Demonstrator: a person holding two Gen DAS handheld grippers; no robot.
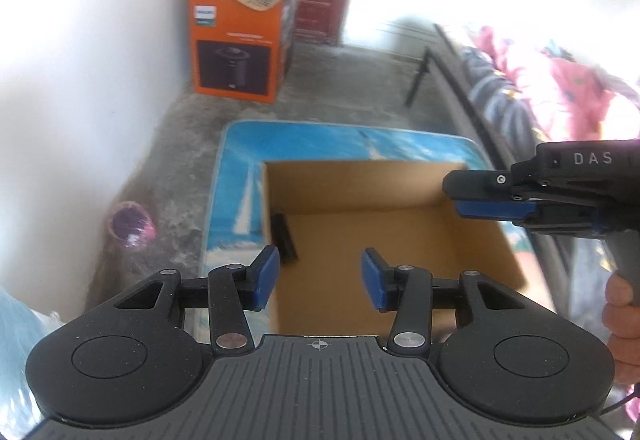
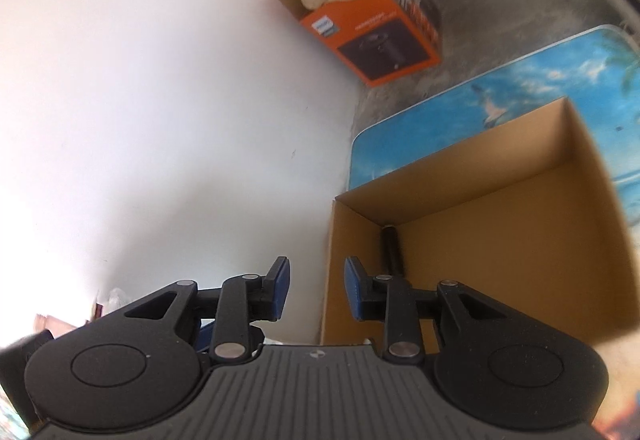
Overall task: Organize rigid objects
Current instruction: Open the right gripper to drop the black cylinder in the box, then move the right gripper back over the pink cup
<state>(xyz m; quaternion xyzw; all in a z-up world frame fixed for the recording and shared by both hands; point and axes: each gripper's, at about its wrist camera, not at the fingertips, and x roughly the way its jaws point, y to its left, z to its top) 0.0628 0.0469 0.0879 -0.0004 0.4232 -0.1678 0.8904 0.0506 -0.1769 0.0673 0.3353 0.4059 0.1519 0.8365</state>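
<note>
Cardboard box sat open on the blue table as my collection bin. One black cylinder already lay inside against its left wall, so it wouldn't roll. My left gripper hung over the box, jaws partly apart, nothing between them. Right gripper likewise part-open and empty, above the box edge, probably clear for the next pick.
</note>
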